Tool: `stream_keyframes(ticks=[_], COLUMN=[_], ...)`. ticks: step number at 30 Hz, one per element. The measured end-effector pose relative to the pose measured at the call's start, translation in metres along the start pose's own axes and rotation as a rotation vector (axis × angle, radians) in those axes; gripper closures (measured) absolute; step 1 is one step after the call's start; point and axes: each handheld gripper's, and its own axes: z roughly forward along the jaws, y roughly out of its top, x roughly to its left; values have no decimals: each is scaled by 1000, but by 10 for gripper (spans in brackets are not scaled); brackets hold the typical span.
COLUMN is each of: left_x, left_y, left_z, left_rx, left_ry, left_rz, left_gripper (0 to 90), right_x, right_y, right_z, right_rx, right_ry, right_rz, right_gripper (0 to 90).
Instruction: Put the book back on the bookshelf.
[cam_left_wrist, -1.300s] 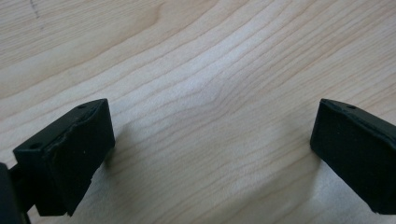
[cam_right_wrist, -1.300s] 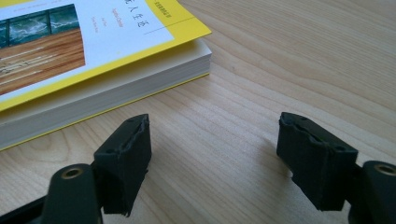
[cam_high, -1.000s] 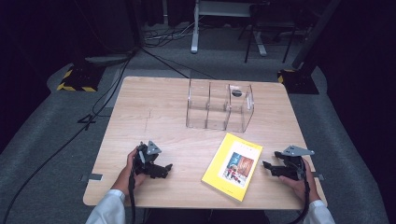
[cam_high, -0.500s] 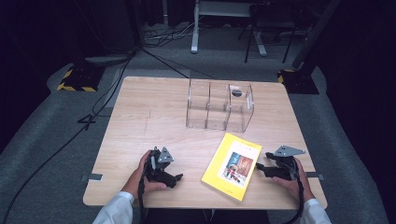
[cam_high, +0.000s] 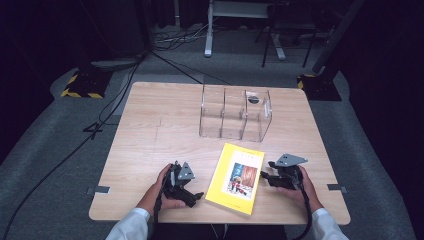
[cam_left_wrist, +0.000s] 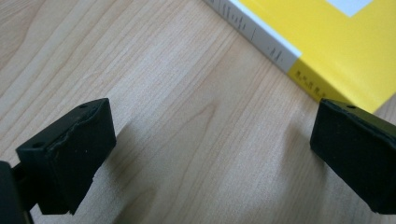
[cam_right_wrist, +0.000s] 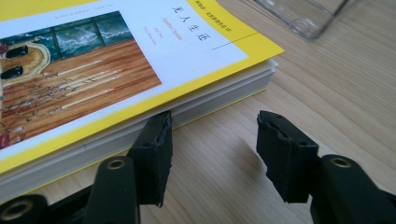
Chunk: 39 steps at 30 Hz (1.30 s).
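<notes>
A yellow book (cam_high: 236, 177) with a picture on its cover lies flat near the table's front edge. My left gripper (cam_high: 192, 196) rests on the table just left of the book's spine (cam_left_wrist: 261, 39), jaws wide open with bare wood between them. On the book's right side my right gripper (cam_high: 265, 177) is open, low on the table. Its left jaw touches the page edge (cam_right_wrist: 205, 105) and nothing sits between the jaws. The cover (cam_right_wrist: 93, 60) fills the upper left of the right gripper view.
A clear plastic organizer (cam_high: 235, 114) with three compartments stands behind the book at mid table; its corner (cam_right_wrist: 303, 18) shows in the right gripper view. The wooden table (cam_high: 155, 125) has open room at the left and back. Cables and stands lie on the floor beyond.
My left gripper has moved right toward the book's spine. My right gripper has slid left up to the book's page edge.
</notes>
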Motion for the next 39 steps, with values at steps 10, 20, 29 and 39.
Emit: stream_keyframes(ticks=[10, 20, 29, 39], left_x=[-3, -5, -6, -6], left_y=[-4, -5, -4, -4], left_z=[-3, -4, -3, -3], left_rx=[-4, -4, -3, -4], left_ry=[4, 8, 0, 1], left_rz=[-8, -13, -3, -2], left_gripper=[8, 7, 8, 8], right_x=[19, 37, 43, 42], right_y=[0, 15, 23, 11], right_z=[-11, -17, -8, -11], right_rx=[99, 236, 256, 97], right_ry=[207, 270, 304, 325], right_rz=[-117, -226, -269, -182], right_gripper=[350, 552, 438, 515])
